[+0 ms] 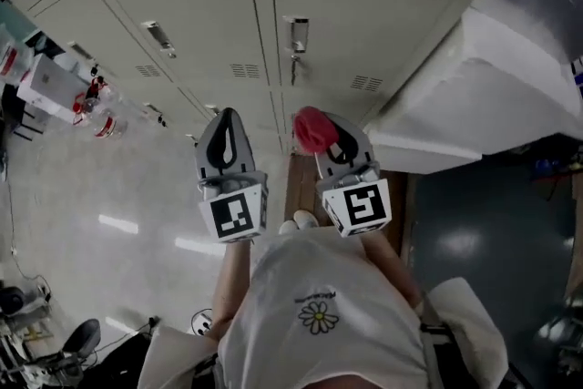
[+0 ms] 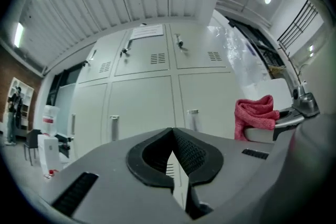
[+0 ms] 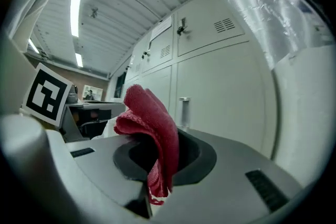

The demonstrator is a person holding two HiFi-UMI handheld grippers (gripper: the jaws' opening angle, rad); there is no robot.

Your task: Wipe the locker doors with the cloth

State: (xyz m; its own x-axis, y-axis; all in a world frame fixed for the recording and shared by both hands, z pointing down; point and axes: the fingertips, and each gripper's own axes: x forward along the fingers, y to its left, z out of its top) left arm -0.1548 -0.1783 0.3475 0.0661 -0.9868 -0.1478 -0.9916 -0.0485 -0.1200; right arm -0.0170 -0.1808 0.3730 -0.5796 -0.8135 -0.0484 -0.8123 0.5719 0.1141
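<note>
A bank of pale grey locker doors [image 1: 228, 23] [image 2: 147, 97] [image 3: 210, 86] with handles and vent slots stands in front of me. My right gripper [image 1: 323, 137] [image 3: 157, 160] is shut on a red cloth [image 1: 312, 128] [image 3: 149, 123] [image 2: 254, 114], which bunches up out of its jaws, a short way from the doors. Beside it on the left, my left gripper [image 1: 225, 134] [image 2: 172, 152] is shut with nothing between its jaws. Both point at the lower lockers without touching them.
A large white box wrapped in plastic film [image 1: 492, 77] [image 3: 294, 34] stands right of the lockers. At the far left a cluttered desk [image 1: 46, 77] carries white boxes. A water dispenser [image 2: 48, 139] and a distant person [image 2: 11, 113] show left in the left gripper view.
</note>
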